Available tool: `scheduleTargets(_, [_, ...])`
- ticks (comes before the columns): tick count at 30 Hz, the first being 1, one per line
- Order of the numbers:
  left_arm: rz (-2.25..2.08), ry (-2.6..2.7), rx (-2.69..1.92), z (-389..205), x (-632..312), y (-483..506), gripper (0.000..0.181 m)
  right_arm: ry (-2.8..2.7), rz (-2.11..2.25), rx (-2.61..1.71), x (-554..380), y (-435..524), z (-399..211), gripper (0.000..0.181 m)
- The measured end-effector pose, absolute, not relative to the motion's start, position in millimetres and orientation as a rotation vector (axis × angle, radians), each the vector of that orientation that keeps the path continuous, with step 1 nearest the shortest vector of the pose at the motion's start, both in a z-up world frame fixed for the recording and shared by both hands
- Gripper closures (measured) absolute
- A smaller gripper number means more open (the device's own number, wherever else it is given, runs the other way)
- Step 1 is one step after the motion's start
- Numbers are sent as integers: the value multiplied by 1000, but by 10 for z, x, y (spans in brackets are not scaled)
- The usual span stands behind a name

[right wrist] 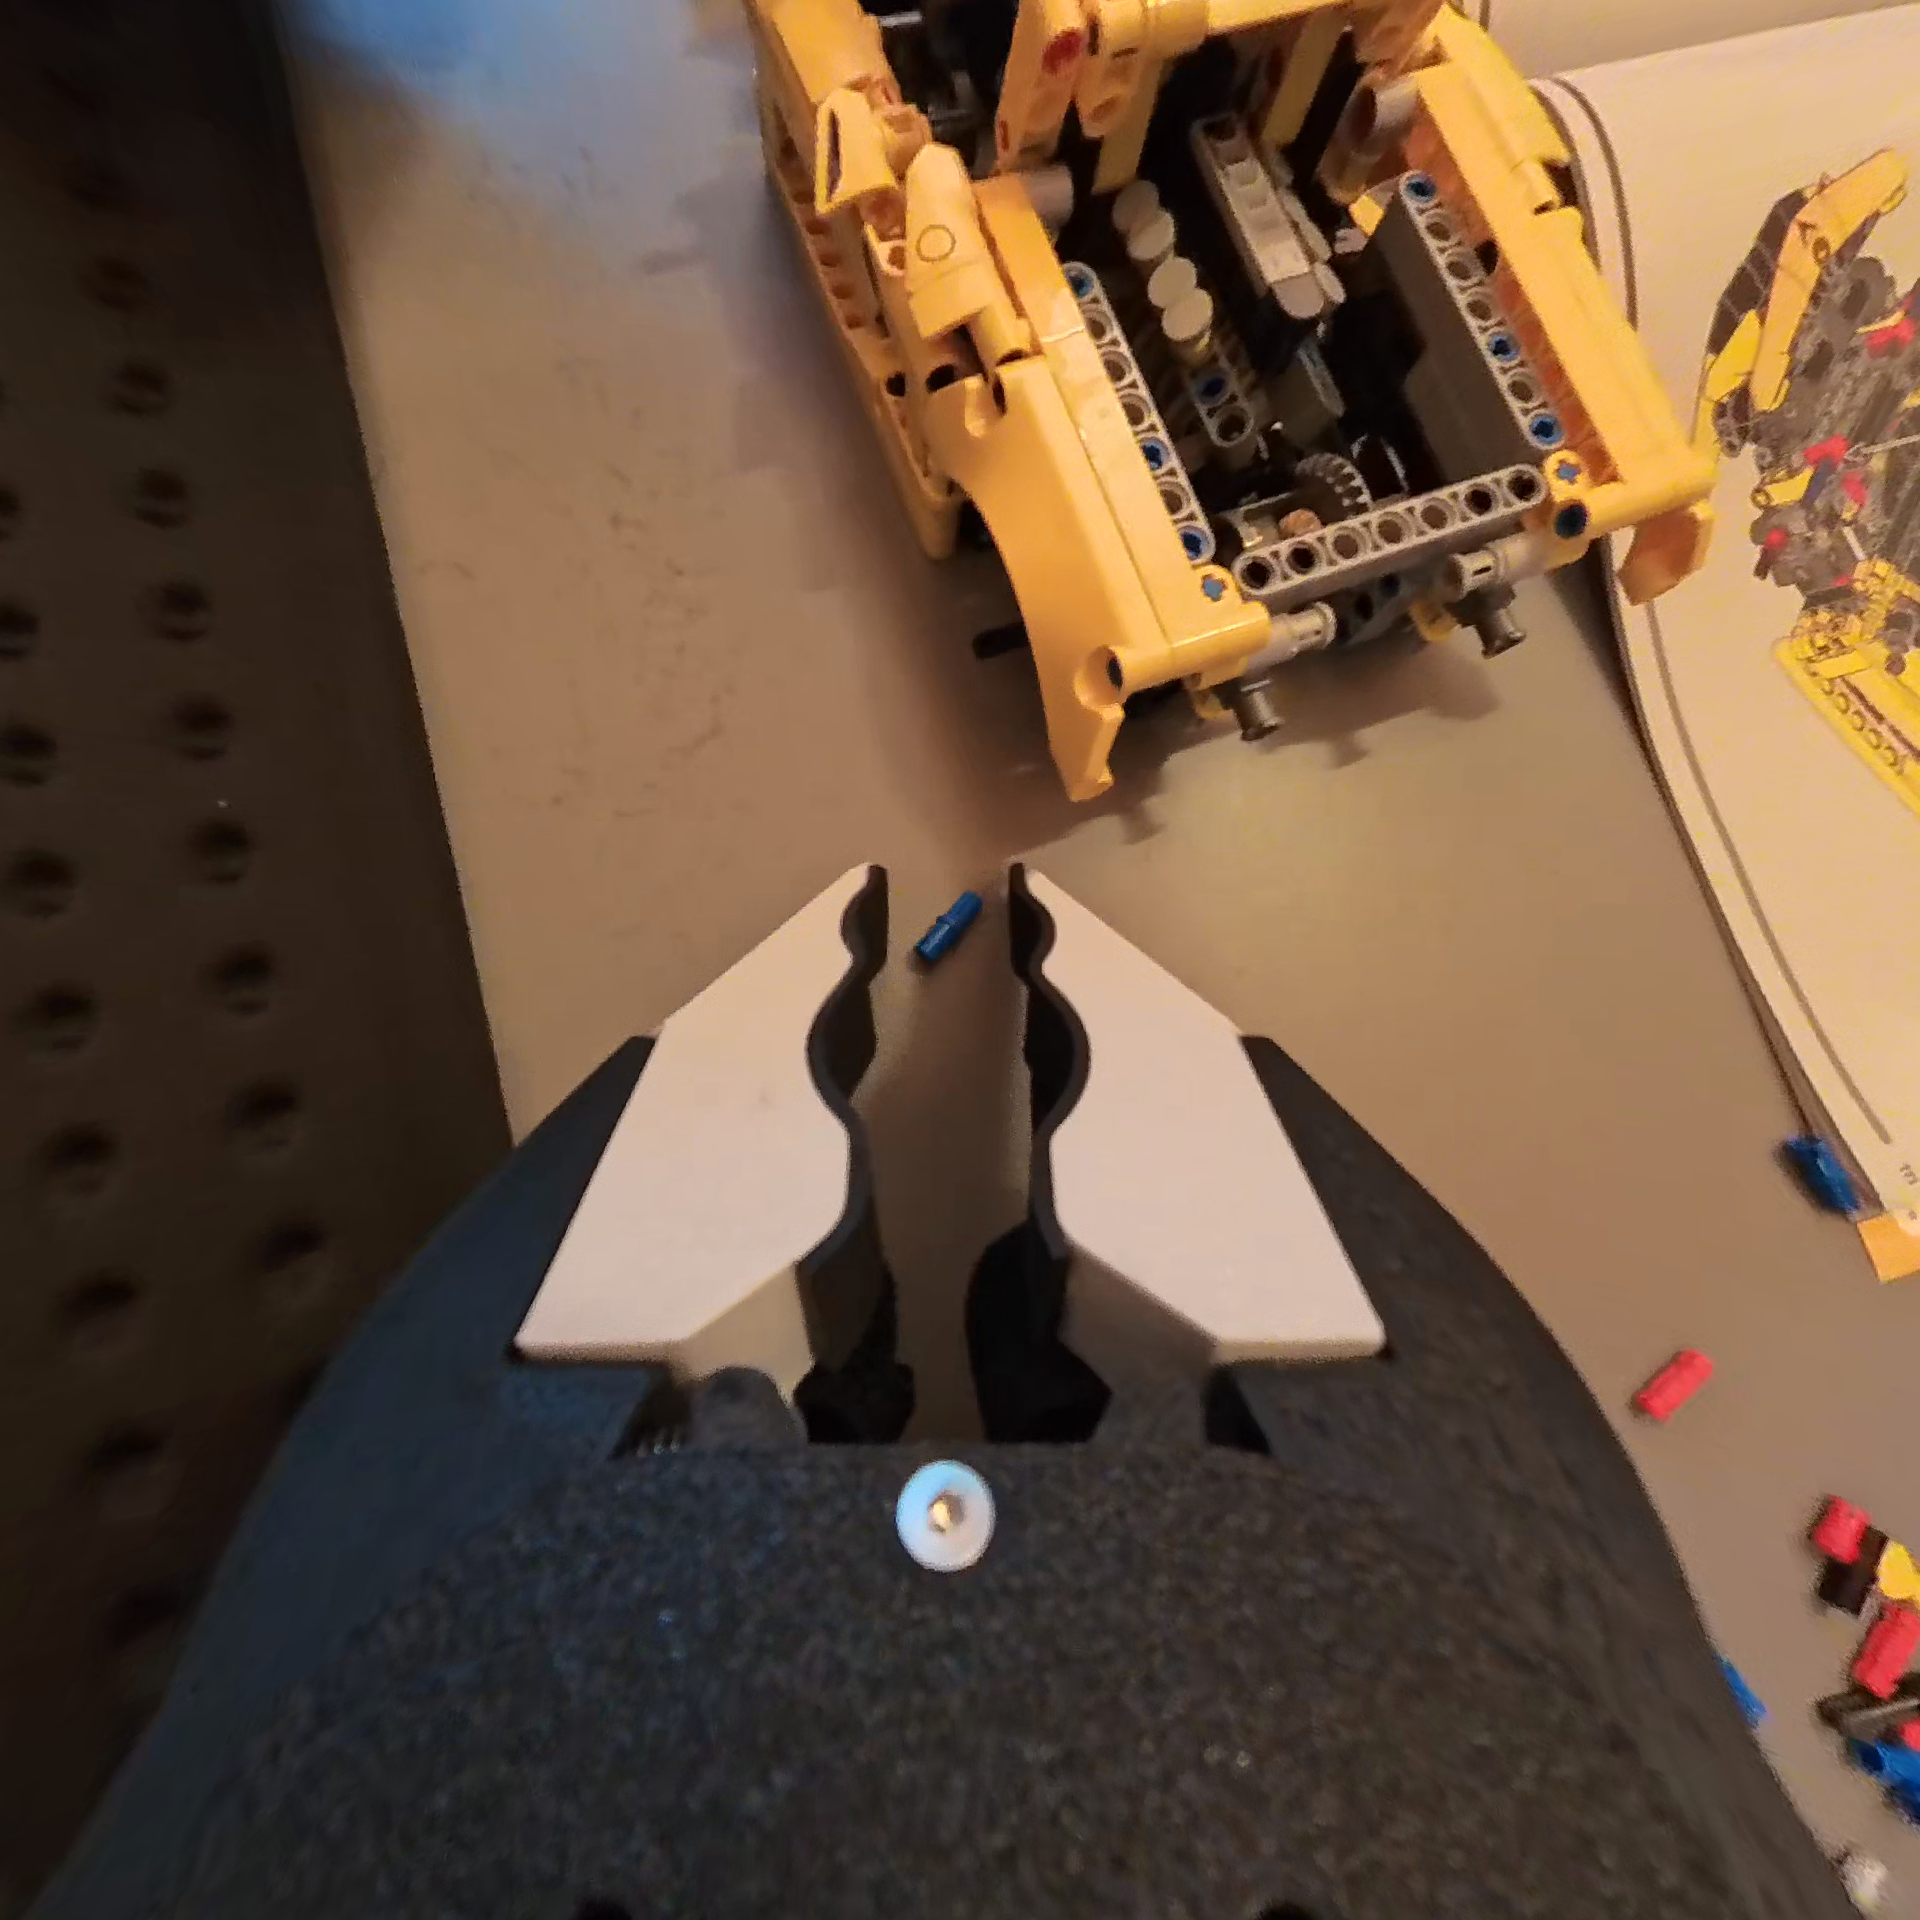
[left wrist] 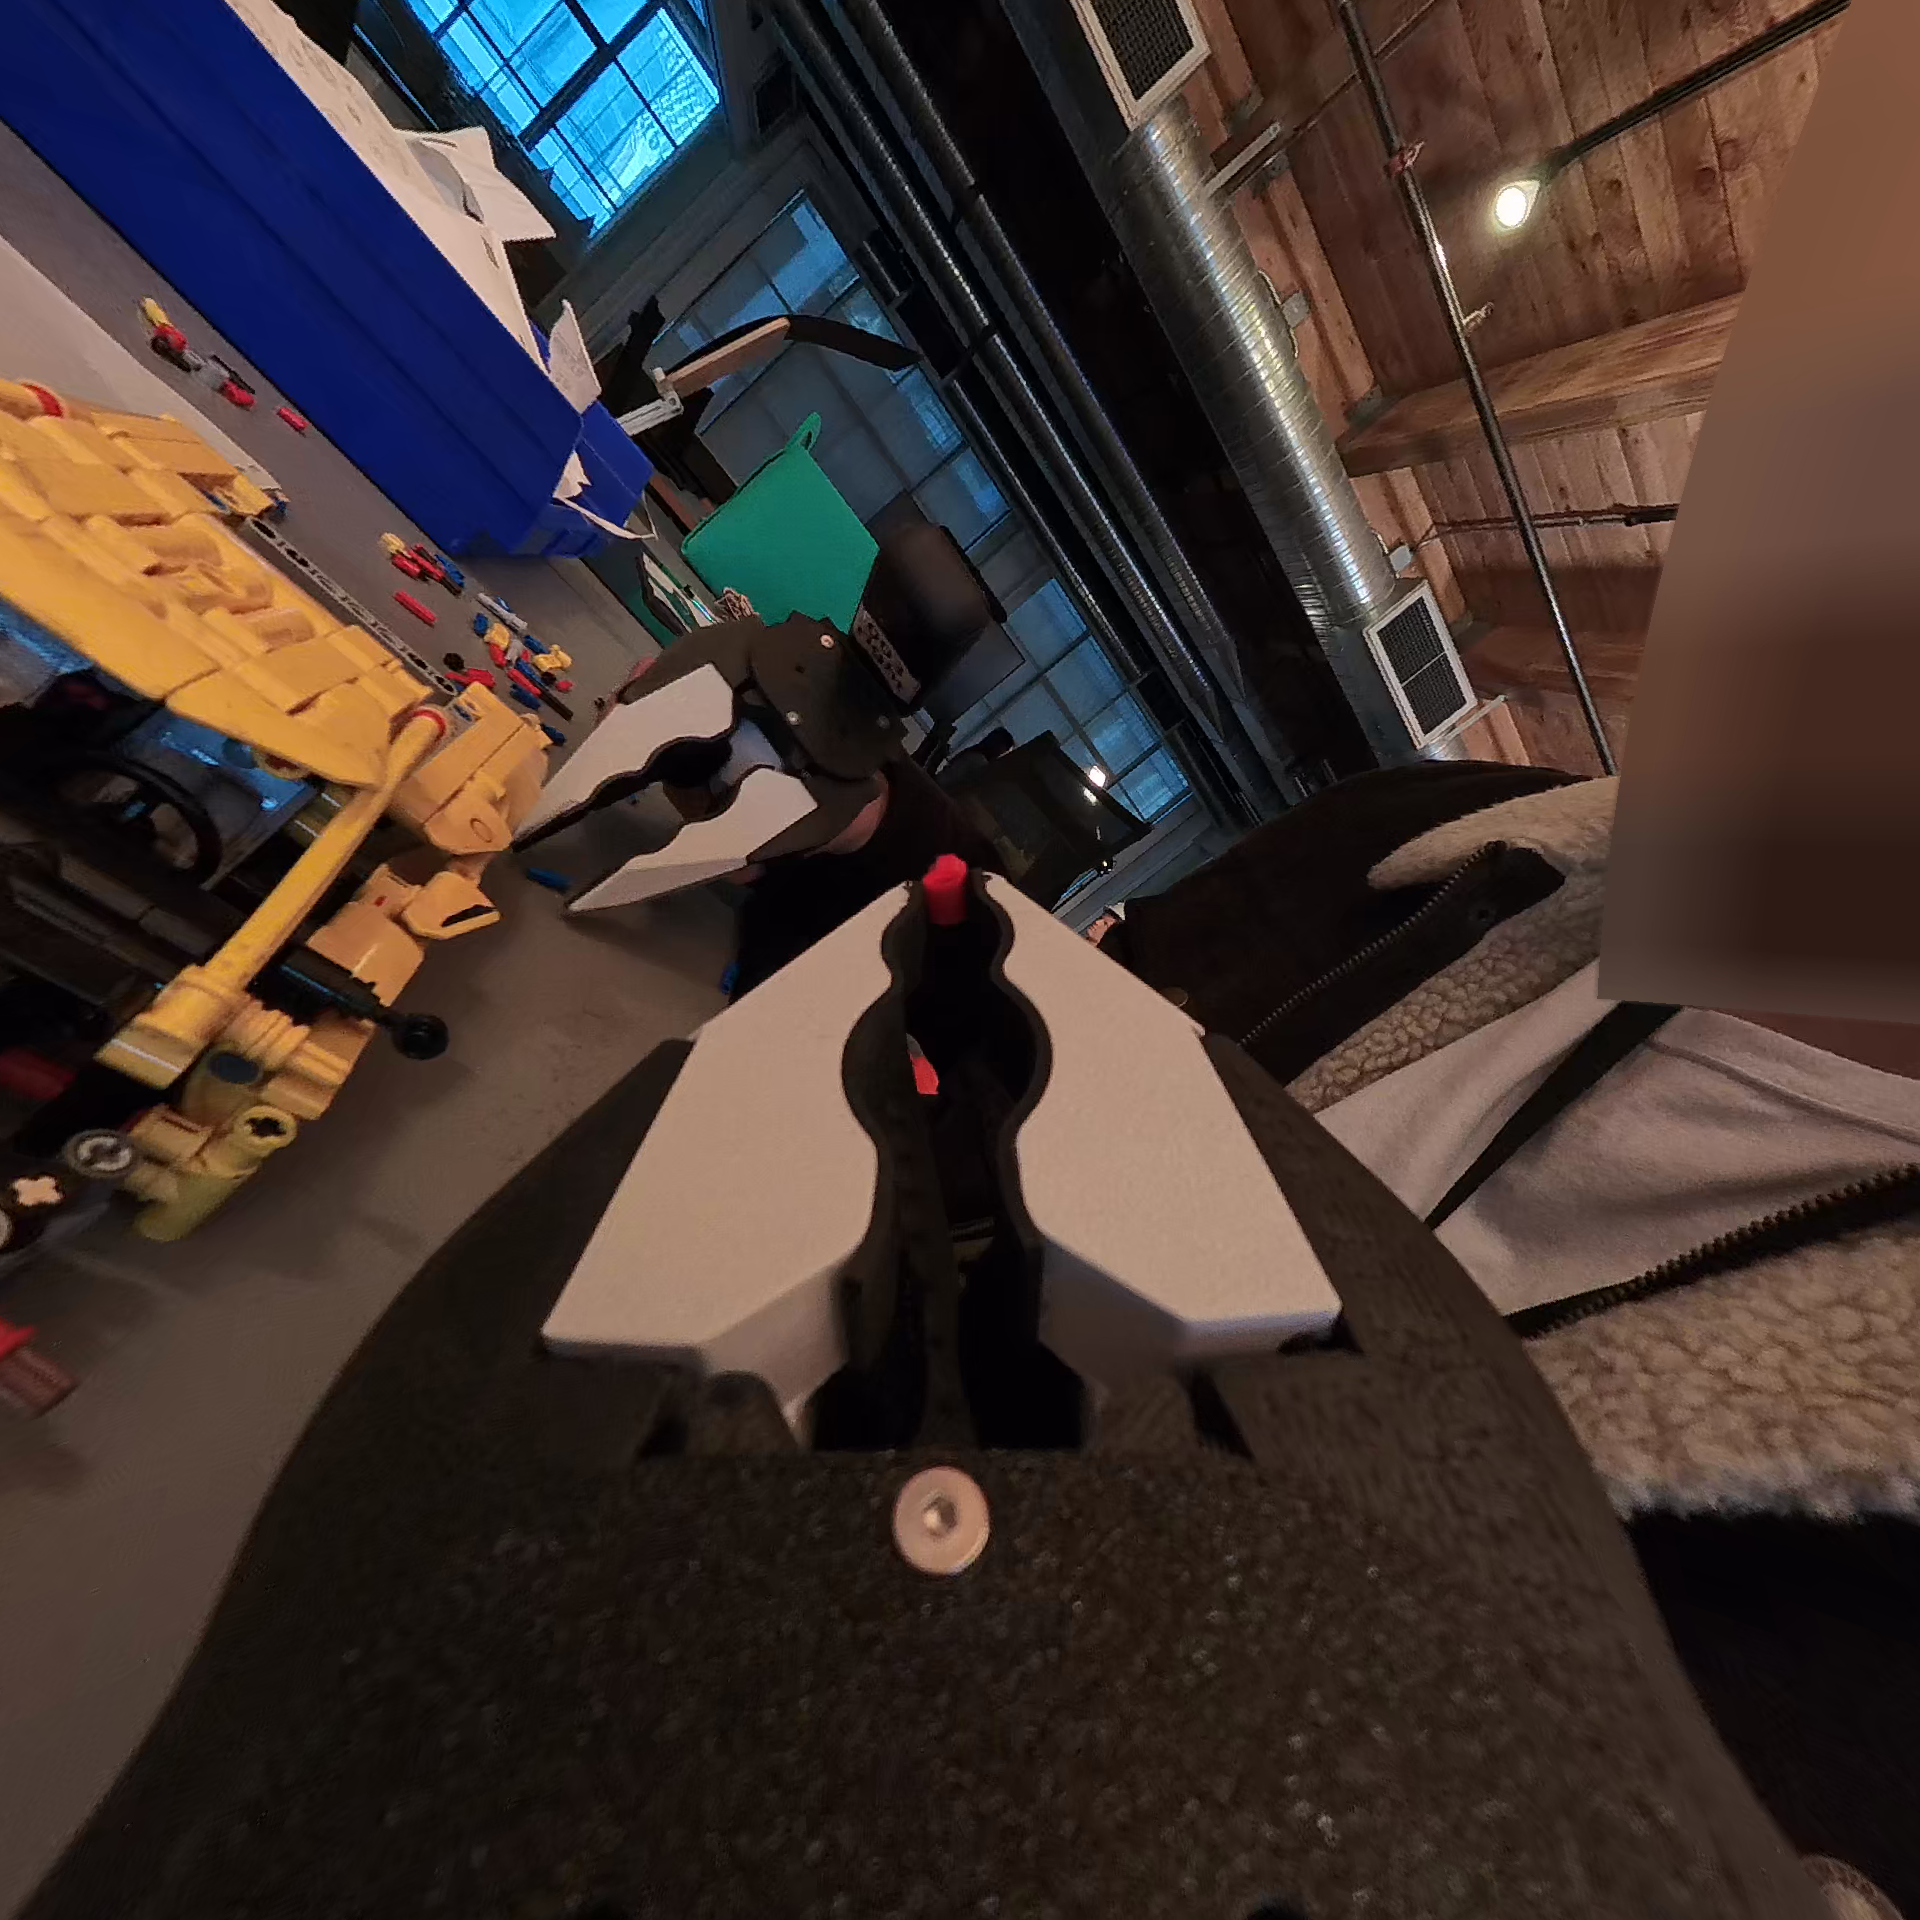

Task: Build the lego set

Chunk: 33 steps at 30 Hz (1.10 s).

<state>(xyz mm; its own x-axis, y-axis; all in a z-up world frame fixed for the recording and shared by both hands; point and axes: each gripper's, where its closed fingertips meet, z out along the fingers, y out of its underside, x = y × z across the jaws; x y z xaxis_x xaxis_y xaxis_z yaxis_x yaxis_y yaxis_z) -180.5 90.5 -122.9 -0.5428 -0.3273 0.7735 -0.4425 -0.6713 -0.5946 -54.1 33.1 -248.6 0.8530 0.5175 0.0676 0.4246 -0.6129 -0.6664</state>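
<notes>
My left gripper [left wrist: 945, 891] is shut on a small red lego pin [left wrist: 945, 885] that sticks out past its tips; it is lifted off the table and tilted up toward the person. The yellow lego vehicle [left wrist: 208, 665] stands to its left. My right gripper [right wrist: 948, 883] is open above the grey table [right wrist: 623, 520], and a small blue pin [right wrist: 948, 927] lies on the table between its fingertips. The yellow vehicle shows ahead of it in the right wrist view [right wrist: 1226, 395], open at the top. The right gripper also shows in the left wrist view [left wrist: 665, 790], open.
An open instruction booklet [right wrist: 1787, 727] lies right of the vehicle. Loose red, blue and black pieces [right wrist: 1870, 1621] lie at the right, and one red piece [right wrist: 1673, 1384] lies apart. More loose pieces [left wrist: 499, 644] and blue bins [left wrist: 312, 260] sit behind. A perforated dark surface [right wrist: 156, 831] borders the left. There is about 20 cm between the tips of the two grippers.
</notes>
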Motion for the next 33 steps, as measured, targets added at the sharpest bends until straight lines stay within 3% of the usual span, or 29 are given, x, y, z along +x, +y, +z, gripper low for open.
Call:
scheduleTargets(8, [2397,-1224,1467,-1230,-1801,920,174,-526,105,-2330,-483,319,-2525,175])
scheduleTargets(14, [2397,-1227,1466,-1231,-1801,916,174,-512,69,-2309,-435,302,-2503,165])
scheduleTargets(30, [2422,-1241,1513,-1238,-1780,970,174,-508,46,-2293,-423,295,-2515,177])
scheduleTargets(33, [2444,-1228,1538,-1234,-1775,1024,174,-625,-39,-2174,-601,377,-2232,177])
